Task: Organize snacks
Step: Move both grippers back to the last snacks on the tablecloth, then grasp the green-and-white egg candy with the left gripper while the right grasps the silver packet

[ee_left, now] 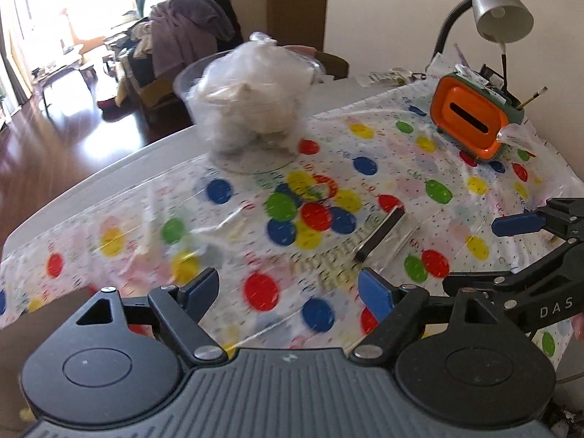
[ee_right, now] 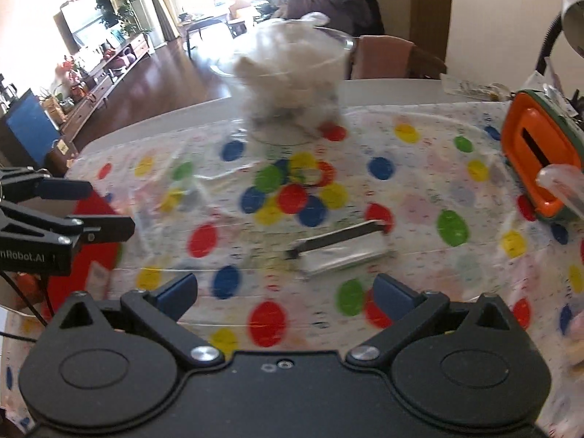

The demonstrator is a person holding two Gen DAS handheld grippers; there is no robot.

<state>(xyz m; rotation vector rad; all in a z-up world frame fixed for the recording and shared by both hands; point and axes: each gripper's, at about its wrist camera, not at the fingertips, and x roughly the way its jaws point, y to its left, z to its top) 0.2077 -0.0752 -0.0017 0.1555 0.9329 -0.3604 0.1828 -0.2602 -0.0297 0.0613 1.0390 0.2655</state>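
A clear plastic bowl (ee_left: 252, 106) (ee_right: 292, 84) heaped with white wrapped snacks stands at the far side of the spotted tablecloth (ee_left: 109, 197). A flat clear packet with a dark strip (ee_left: 379, 235) (ee_right: 343, 248) lies on the cloth ahead of both grippers. My left gripper (ee_left: 290, 288) (ee_right: 111, 208) hovers over the cloth, open and empty. My right gripper (ee_right: 286, 294) (ee_left: 471, 255) is beside it on the right, wide open, with nothing between its blue pads. The packet lies just beyond the right gripper's fingertips, not touched.
An orange and green box with a slot (ee_left: 471, 120) (ee_right: 536, 168) stands at the right back, with a grey desk lamp (ee_left: 500, 7) behind it. A blurred clear wrapper (ee_left: 182, 252) lies left of centre. A red disc (ee_right: 91, 241) sits at the table's left edge. Chairs stand behind the table.
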